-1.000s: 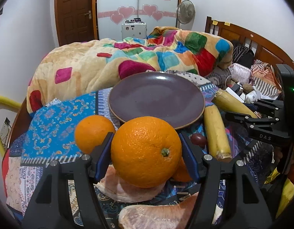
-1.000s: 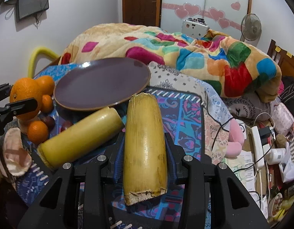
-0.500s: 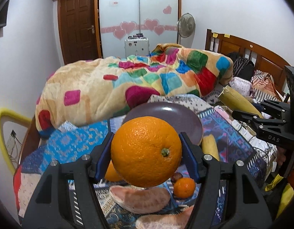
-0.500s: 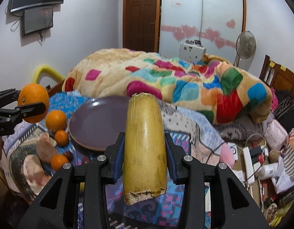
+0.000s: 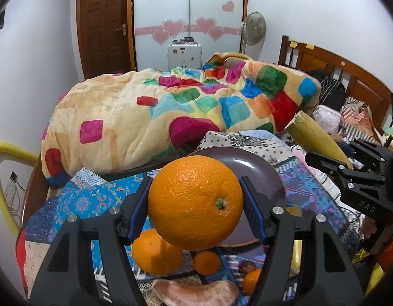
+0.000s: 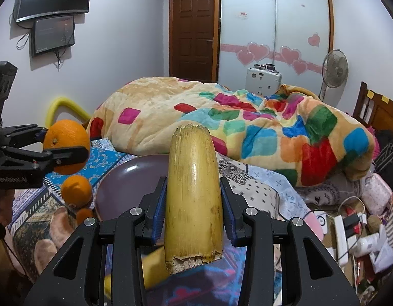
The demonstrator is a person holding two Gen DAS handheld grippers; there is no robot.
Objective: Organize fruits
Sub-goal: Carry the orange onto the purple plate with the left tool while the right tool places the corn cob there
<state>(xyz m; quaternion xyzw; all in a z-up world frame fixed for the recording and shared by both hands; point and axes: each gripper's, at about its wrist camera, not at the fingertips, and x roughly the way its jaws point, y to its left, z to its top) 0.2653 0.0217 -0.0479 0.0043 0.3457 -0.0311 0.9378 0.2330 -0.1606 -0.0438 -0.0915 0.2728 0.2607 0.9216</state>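
Note:
My left gripper (image 5: 196,204) is shut on a large orange (image 5: 195,203) and holds it high above the patterned cloth; it also shows in the right wrist view (image 6: 66,147). My right gripper (image 6: 193,209) is shut on a yellow sugarcane piece (image 6: 193,199), raised above the table; it shows at the right of the left wrist view (image 5: 316,137). An empty purple plate (image 5: 262,176) lies below, also in the right wrist view (image 6: 130,191). Smaller oranges (image 5: 155,252) lie near the plate.
A second sugarcane piece (image 6: 150,267) lies on the cloth under my right gripper. Pinkish peel pieces (image 5: 196,290) and a small dark fruit (image 5: 247,265) lie at the front. A colourful blanket (image 5: 170,117) is piled behind the plate. Clutter (image 6: 349,229) lies at the right.
Both grippers have risen further with the orange and the sugarcane piece still held. The plate and loose fruit now look smaller and lower in both views.

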